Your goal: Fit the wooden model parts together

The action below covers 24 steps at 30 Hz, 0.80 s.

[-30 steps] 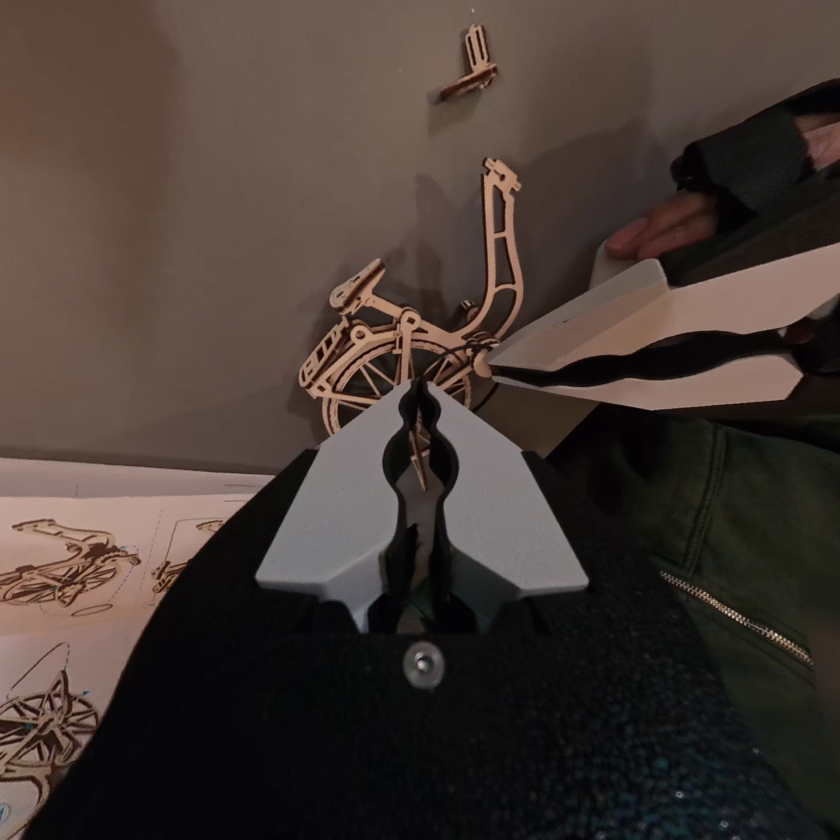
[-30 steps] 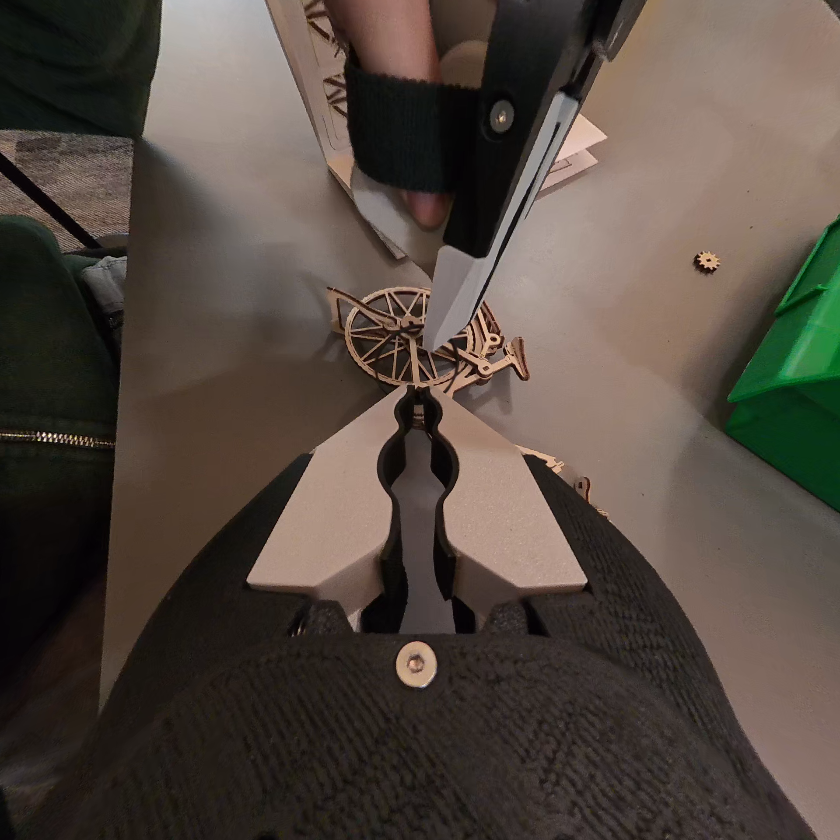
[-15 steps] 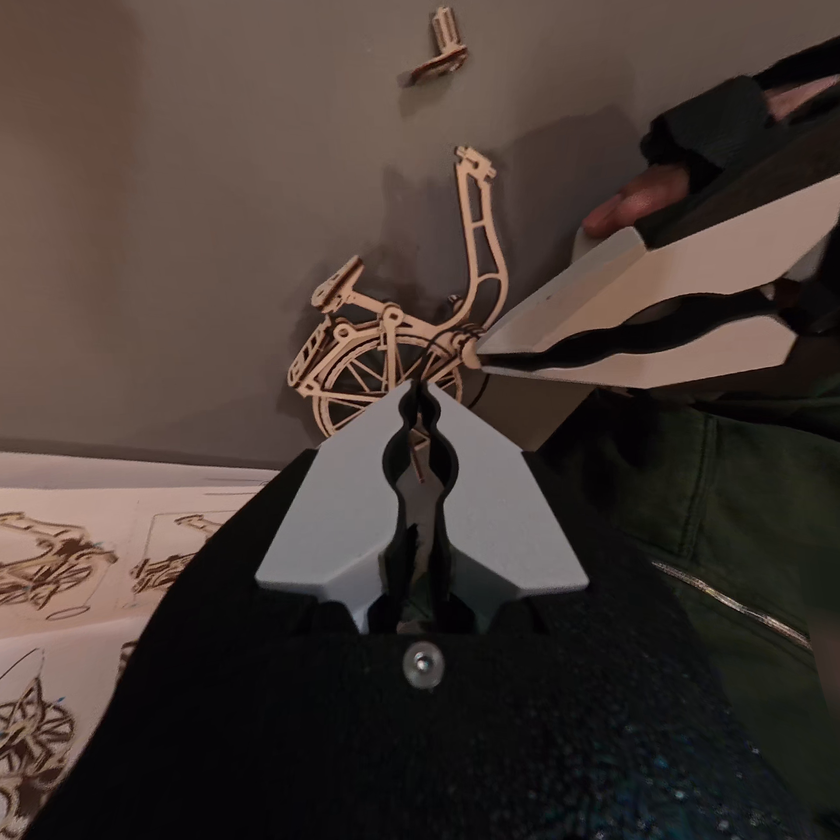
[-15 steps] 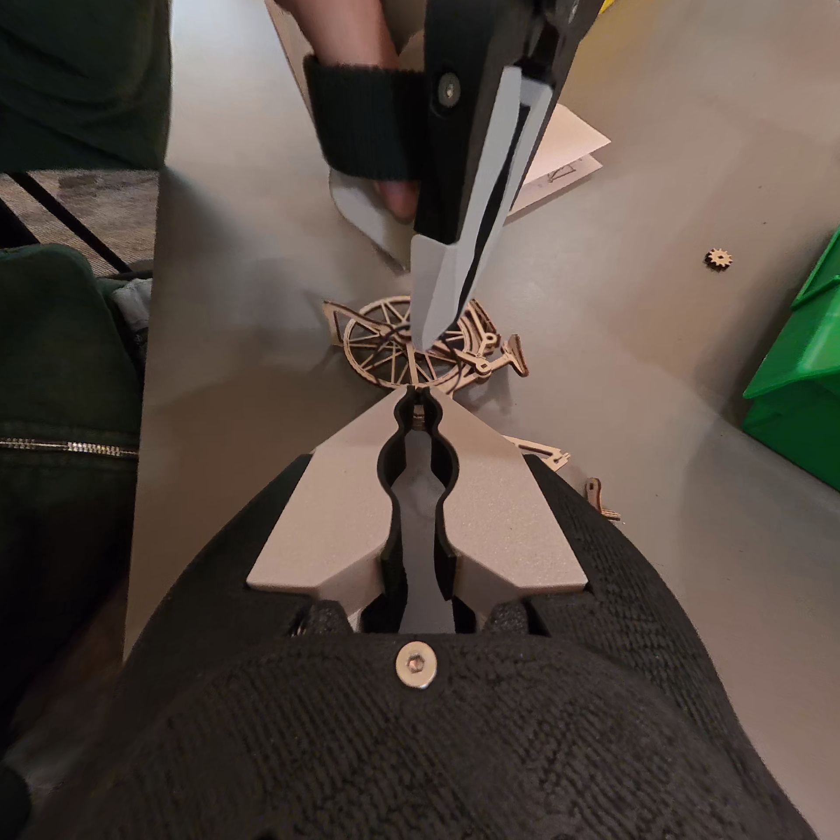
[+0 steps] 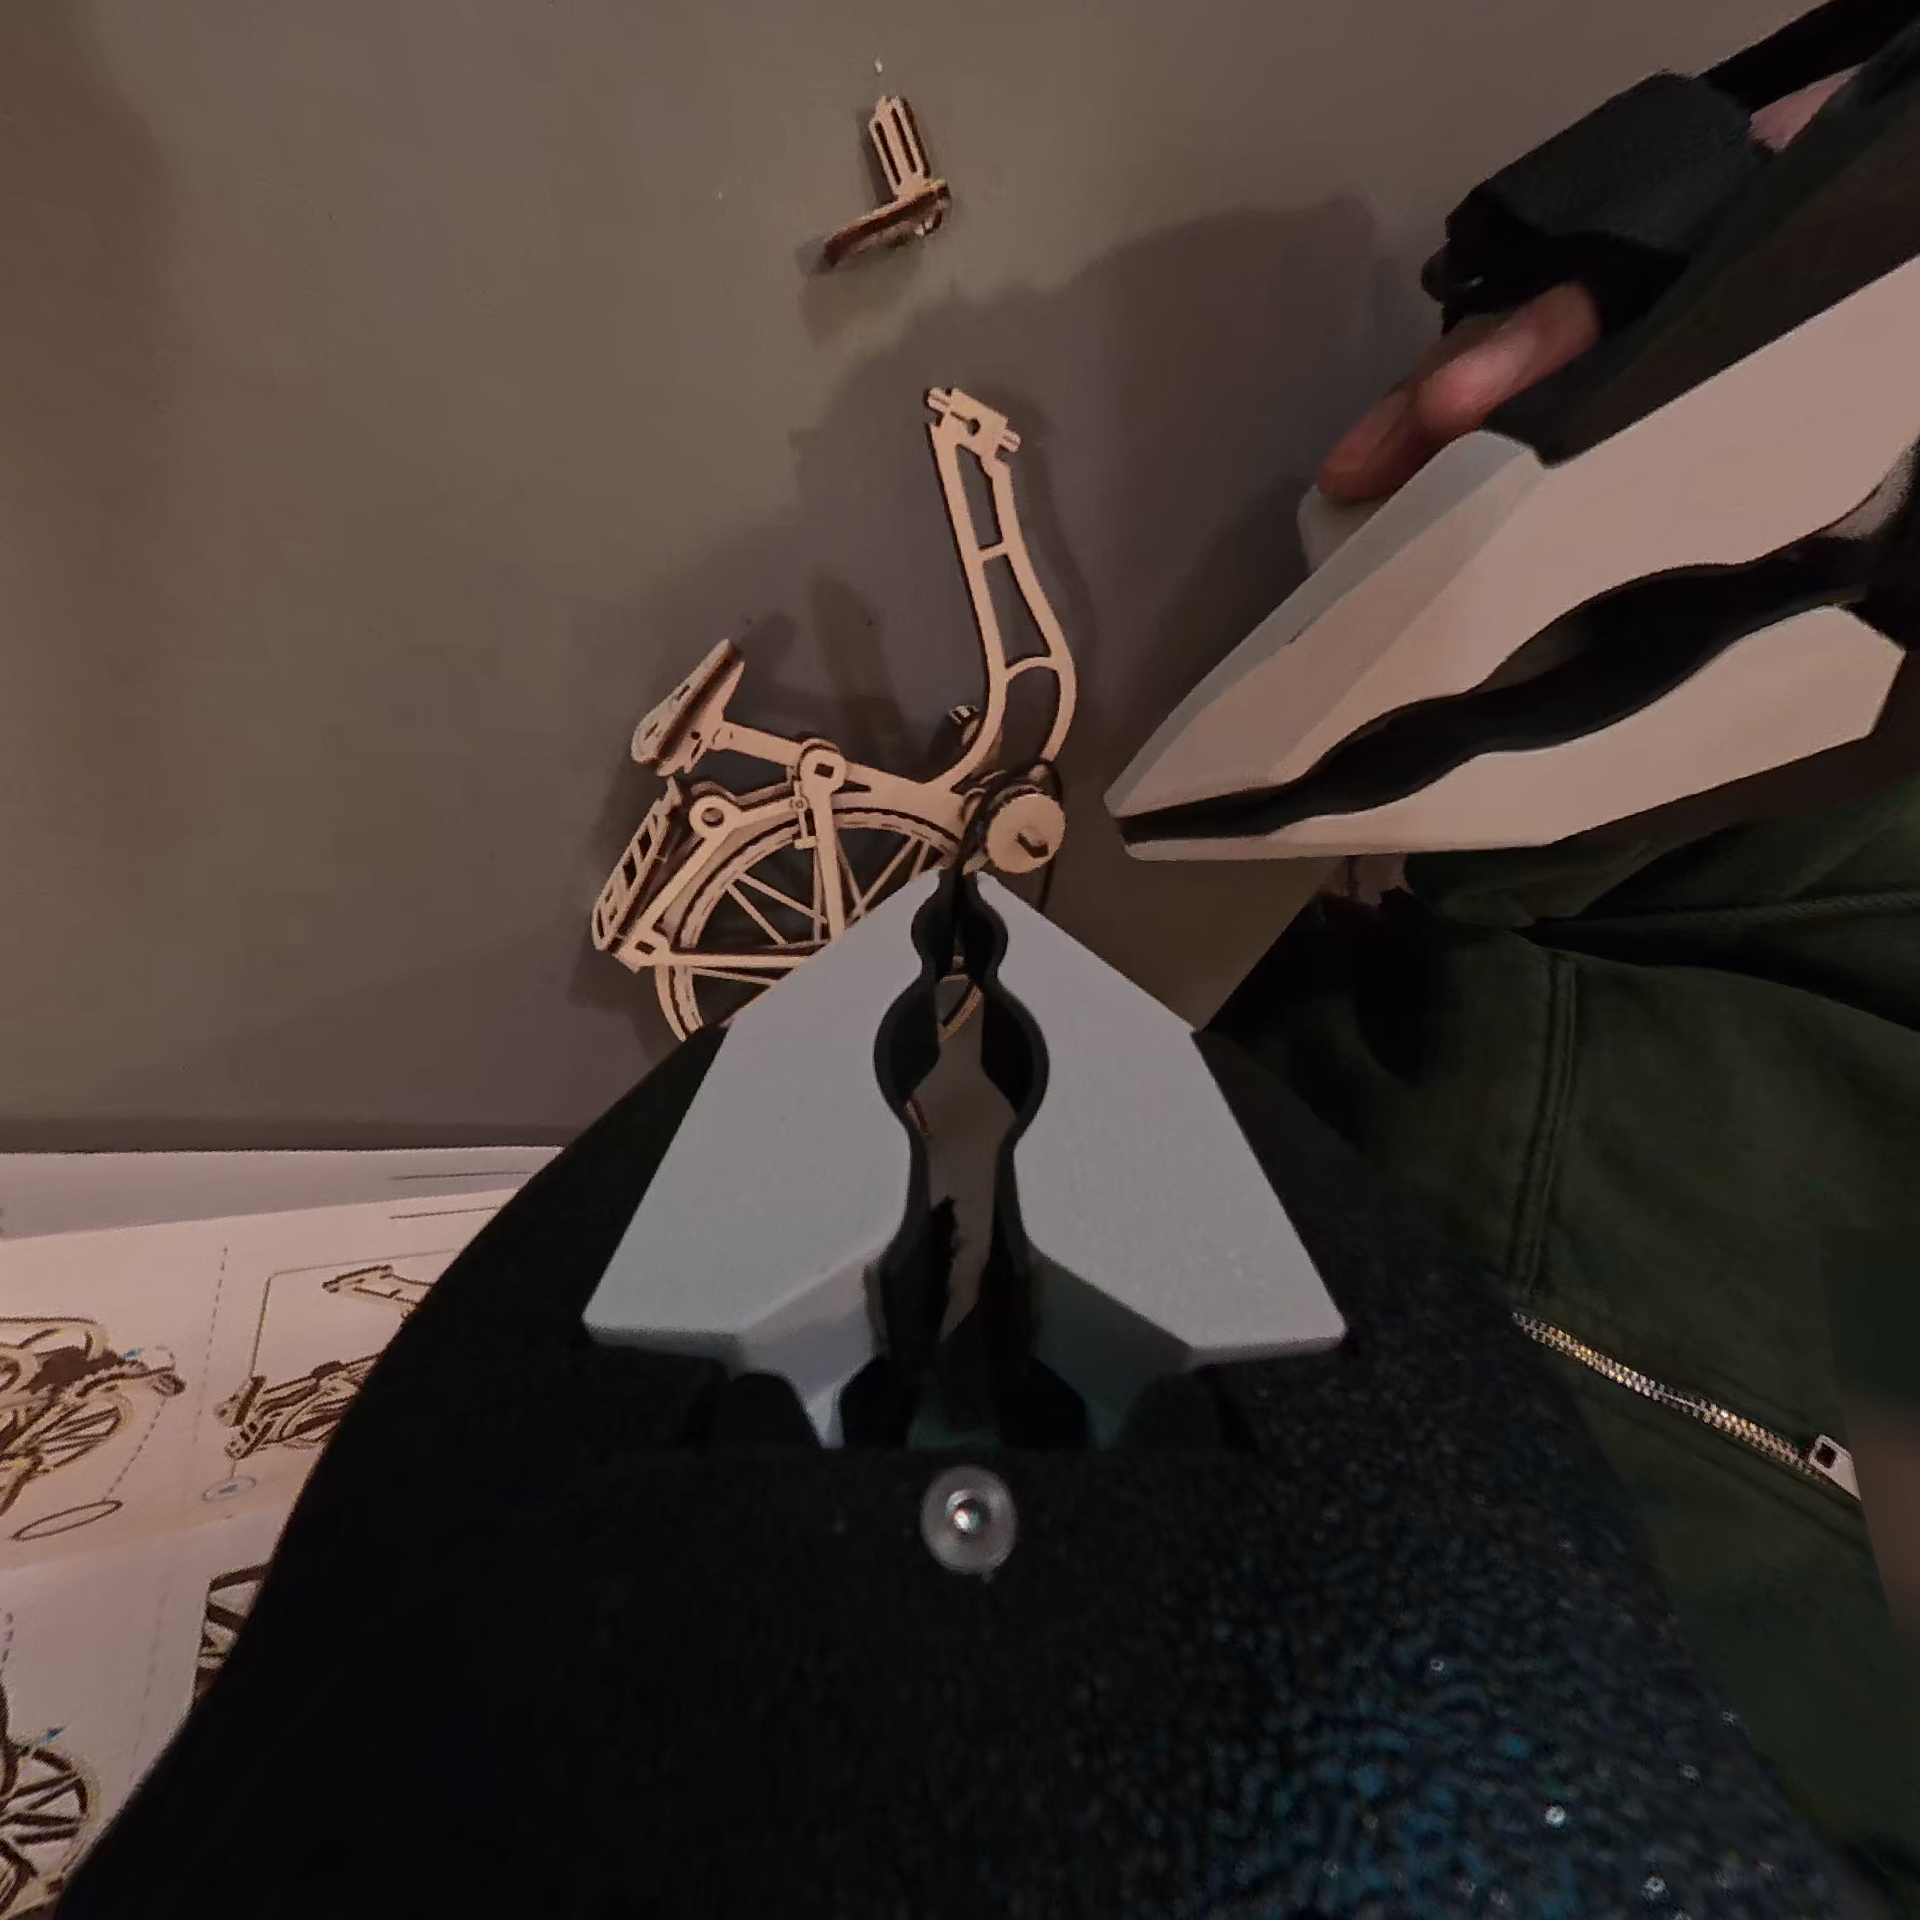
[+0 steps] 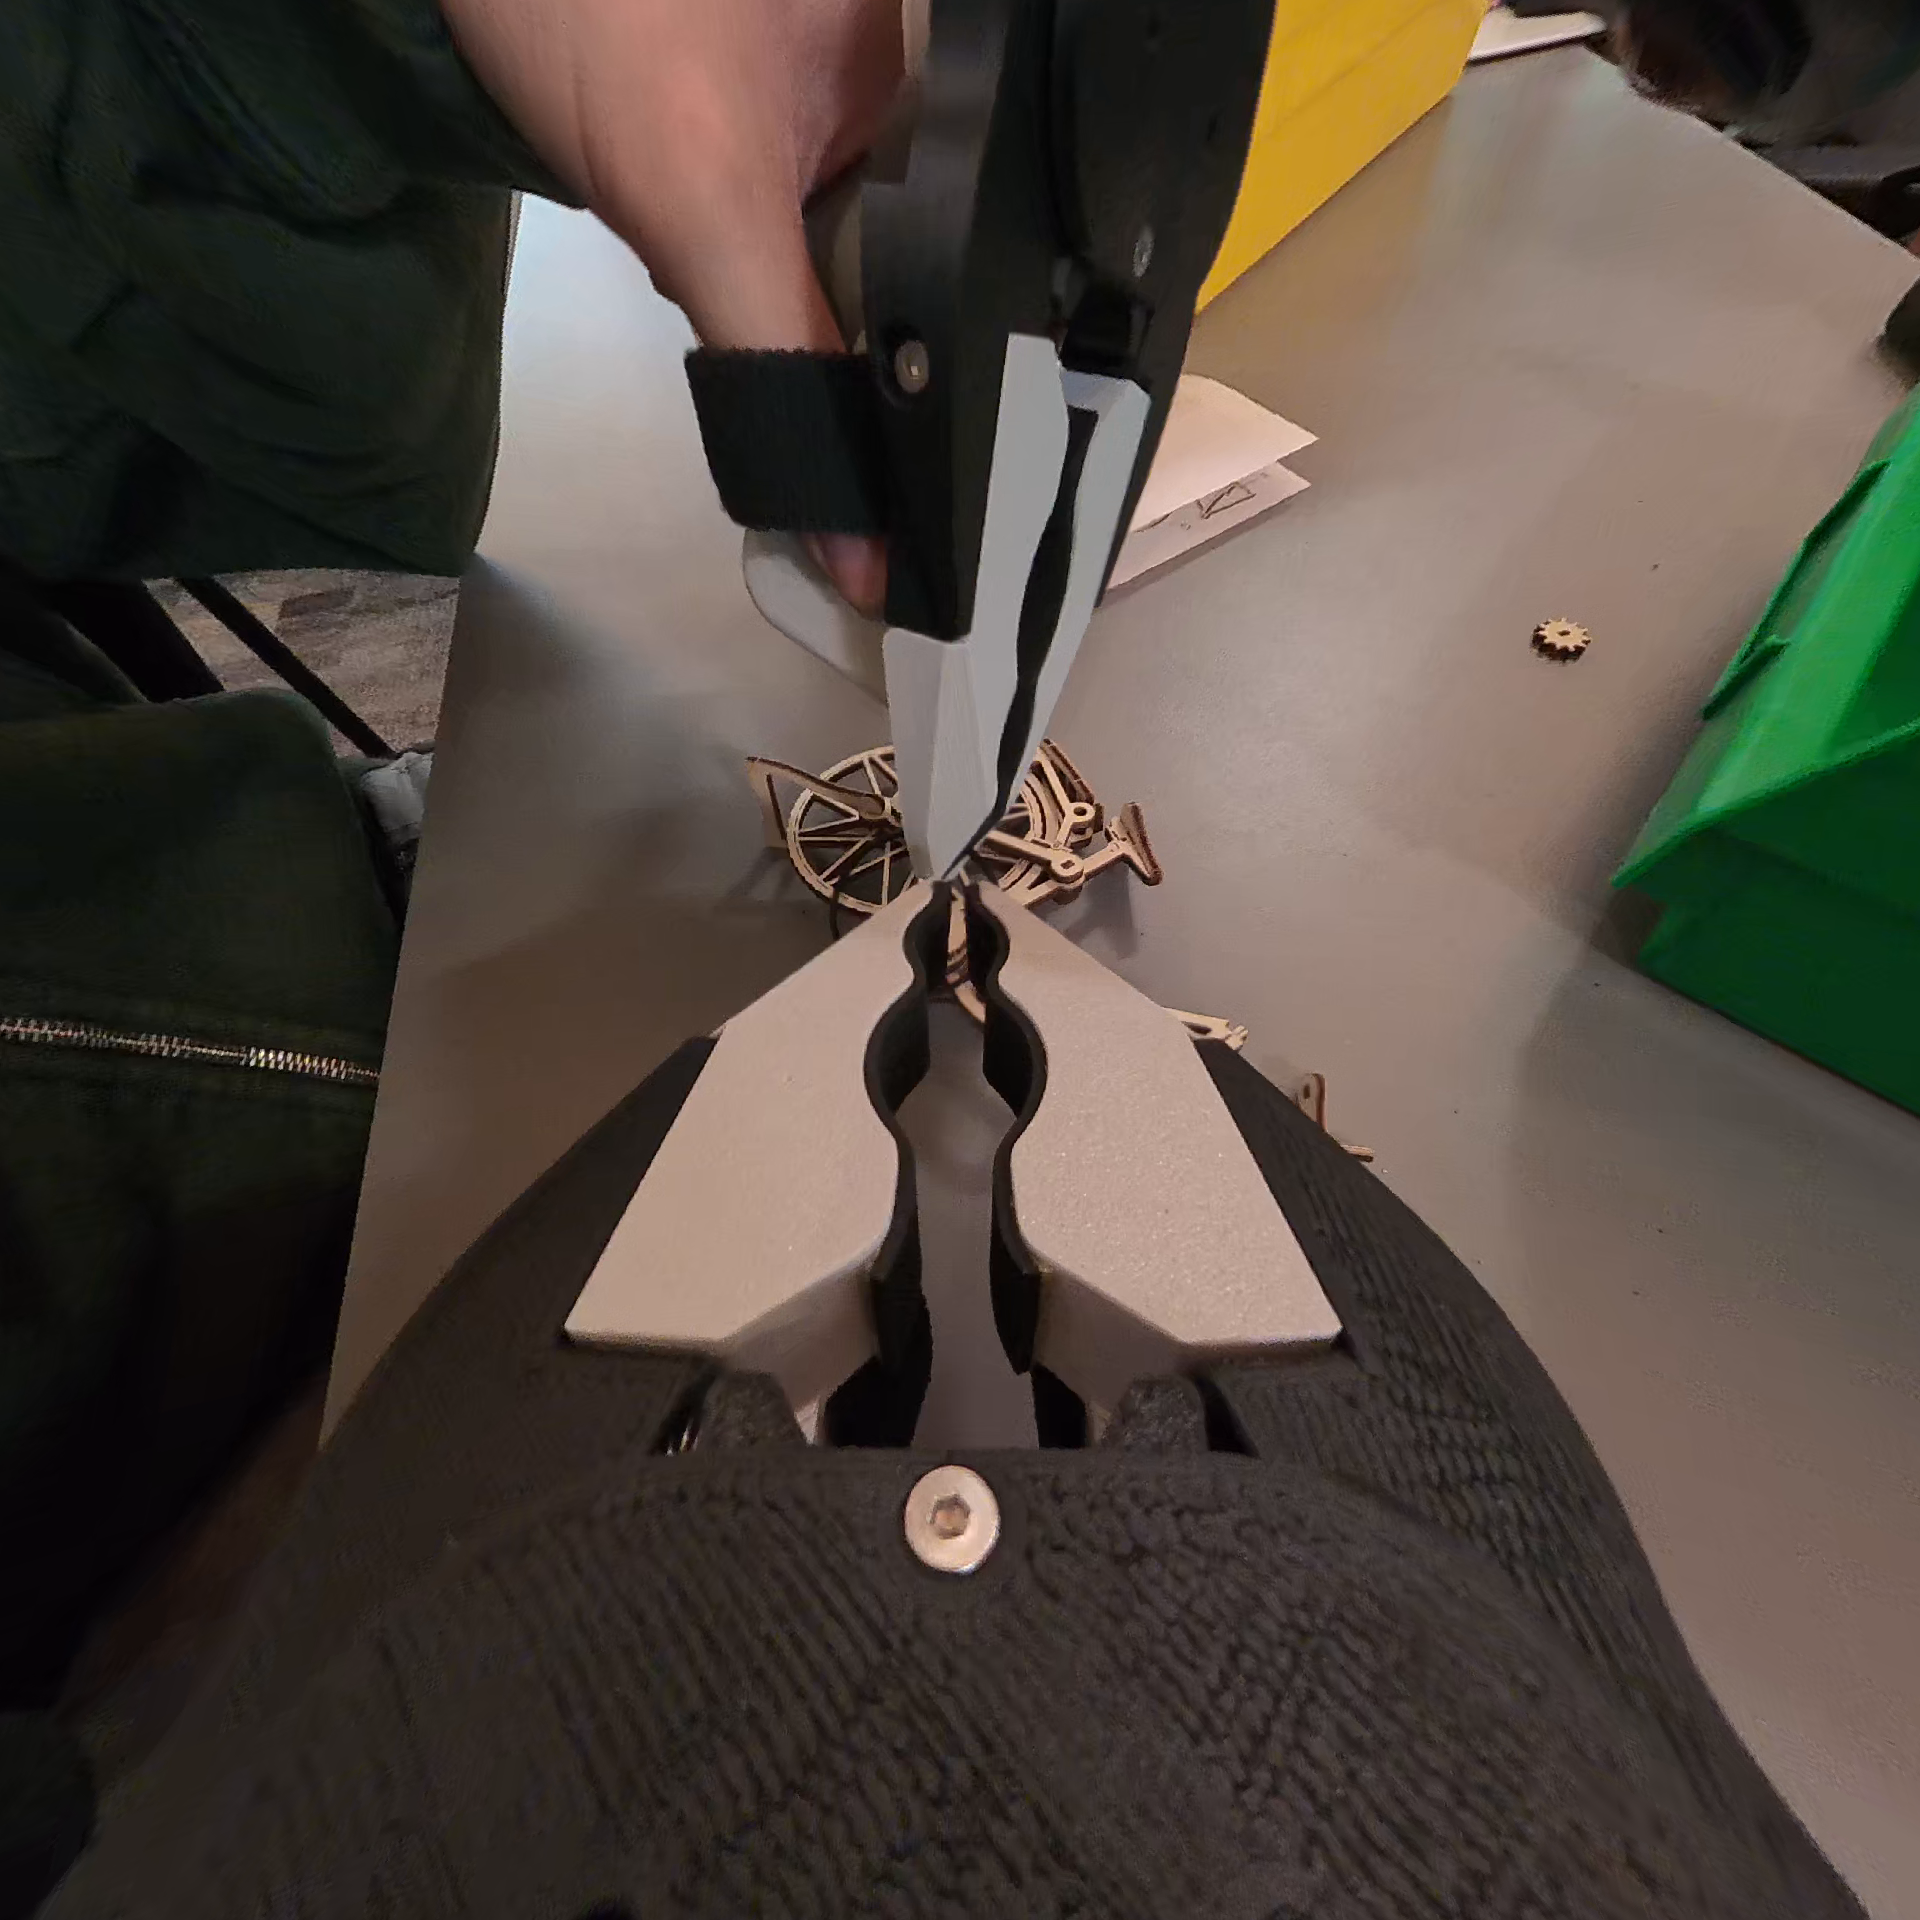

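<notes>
A flat wooden bicycle model (image 5: 727, 831) lies on the grey table (image 5: 312, 520). It has a spoked rear wheel, a seat, a curved frame arm and a round hub (image 5: 1023, 821) with a thin black band. My left gripper (image 5: 956, 883) comes down from above and is shut on the wheel rim beside the hub. My right gripper (image 5: 1127, 831) is shut, and its tips are just right of the hub, apart from it. In the right wrist view the bicycle (image 6: 842, 831) lies past my right gripper (image 6: 958, 899), tip to tip with the left gripper (image 6: 961, 862).
A small L-shaped wooden part (image 5: 888, 182) lies beyond the bicycle. A loose wooden gear (image 6: 1561, 639) lies near a green bin (image 6: 1818, 831). A yellow box (image 6: 1340, 135) stands at the back. Instruction sheets (image 5: 208, 1351) lie at the left. A person's green jacket (image 5: 1558, 1195) is close. Left and right tips are no more than a few centimetres apart. Both grippers' tips are roughly 20 cm from the loose wooden gear (image 6: 1561, 639).
My right gripper has drawn back from the hub, which it touched before, and a small gap shows. My left gripper has kept its hold on the wheel and now stands steeper.
</notes>
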Each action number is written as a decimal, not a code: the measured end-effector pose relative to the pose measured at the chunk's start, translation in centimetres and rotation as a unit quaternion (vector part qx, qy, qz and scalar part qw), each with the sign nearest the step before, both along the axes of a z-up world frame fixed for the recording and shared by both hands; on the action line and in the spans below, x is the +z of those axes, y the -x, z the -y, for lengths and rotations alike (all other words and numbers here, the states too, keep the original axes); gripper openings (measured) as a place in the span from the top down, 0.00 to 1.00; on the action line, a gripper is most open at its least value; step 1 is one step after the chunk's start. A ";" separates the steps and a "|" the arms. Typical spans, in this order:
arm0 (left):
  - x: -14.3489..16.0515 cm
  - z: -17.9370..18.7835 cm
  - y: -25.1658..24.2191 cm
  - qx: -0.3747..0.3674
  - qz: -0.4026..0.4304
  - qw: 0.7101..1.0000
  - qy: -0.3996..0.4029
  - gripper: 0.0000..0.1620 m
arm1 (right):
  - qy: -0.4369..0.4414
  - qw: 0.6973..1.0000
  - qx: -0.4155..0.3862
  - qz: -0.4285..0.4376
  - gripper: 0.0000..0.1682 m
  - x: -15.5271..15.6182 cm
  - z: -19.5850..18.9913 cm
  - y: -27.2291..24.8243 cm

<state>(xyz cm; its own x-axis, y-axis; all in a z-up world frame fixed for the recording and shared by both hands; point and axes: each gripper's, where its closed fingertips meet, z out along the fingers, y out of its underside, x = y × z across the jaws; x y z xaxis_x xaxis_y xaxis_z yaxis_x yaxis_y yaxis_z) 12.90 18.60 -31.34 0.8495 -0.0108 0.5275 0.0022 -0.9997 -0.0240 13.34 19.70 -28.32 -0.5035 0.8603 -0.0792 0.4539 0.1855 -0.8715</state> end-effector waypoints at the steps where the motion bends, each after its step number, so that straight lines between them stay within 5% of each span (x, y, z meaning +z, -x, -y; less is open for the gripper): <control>1: -0.1 0.0 0.1 -0.001 -0.007 1.000 0.001 1.00 | -0.004 1.000 0.003 0.001 1.00 -0.1 0.1 0.0; 17: -0.6 0.2 1.1 0.002 -0.039 0.999 0.010 1.00 | -0.058 0.998 0.019 0.016 0.98 -1.8 1.3 0.6; 24: 0.2 0.1 -0.2 0.002 0.015 1.000 0.000 1.00 | 0.032 0.999 -0.004 -0.035 0.98 1.0 0.0 0.6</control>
<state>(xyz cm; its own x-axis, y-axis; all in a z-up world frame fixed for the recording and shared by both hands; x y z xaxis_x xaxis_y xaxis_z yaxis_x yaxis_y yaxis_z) 13.10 18.48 -31.13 0.8333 -0.0080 0.5527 0.0066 -0.9997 -0.0244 12.77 19.68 -27.28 -0.5036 0.8582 -0.0997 0.3934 0.1251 -0.9108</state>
